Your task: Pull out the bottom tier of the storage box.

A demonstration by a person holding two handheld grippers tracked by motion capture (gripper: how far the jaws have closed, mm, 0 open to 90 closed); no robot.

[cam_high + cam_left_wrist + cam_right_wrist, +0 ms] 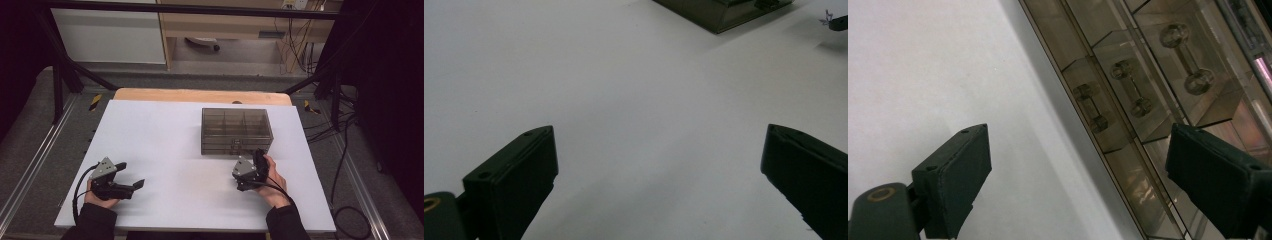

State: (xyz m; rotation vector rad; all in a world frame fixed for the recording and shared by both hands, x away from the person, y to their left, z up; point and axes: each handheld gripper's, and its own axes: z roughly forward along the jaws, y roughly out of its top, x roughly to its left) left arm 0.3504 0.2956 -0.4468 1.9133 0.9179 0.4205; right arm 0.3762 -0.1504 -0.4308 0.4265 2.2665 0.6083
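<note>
High view: white table (165,150), with a smoky clear drawer box (236,131) standing right of centre toward the far edge. Left gripper (131,175) held low at the near left, jaws spread wide, gripping nothing, well apart from the box. Right gripper (259,156) just in front of the box's near right corner, tips close to its front face.

Left gripper view: two black jaws wide apart over bare white surface; box corner (724,12) far off at the top.

Right gripper view: jaws wide apart, empty, drawer fronts with three clear dumbbell-shaped handles (1131,88) just ahead; contact cannot be told.
</note>
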